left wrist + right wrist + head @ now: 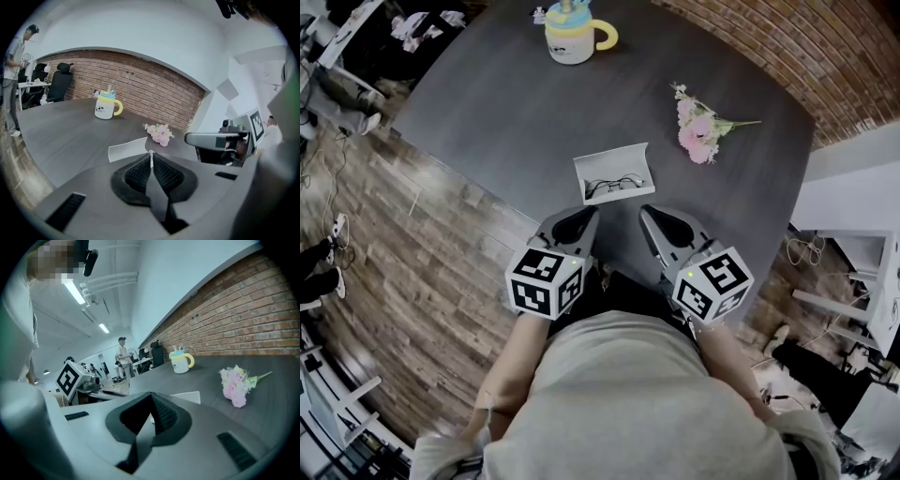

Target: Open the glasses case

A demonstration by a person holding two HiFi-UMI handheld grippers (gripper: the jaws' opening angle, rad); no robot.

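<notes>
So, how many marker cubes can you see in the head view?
2: the left cube on the left gripper, the right cube on the right gripper, both near the glasses case.

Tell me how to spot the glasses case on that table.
Start at the big dark table. Near its edge closest to the person lies the case, a flat white box. Unlike the mug with its yellow handle and the pink flowers farther off, it is open, with thin dark glasses inside.

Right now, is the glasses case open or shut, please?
Open: the case shows its white inside, with glasses lying in it.
</notes>
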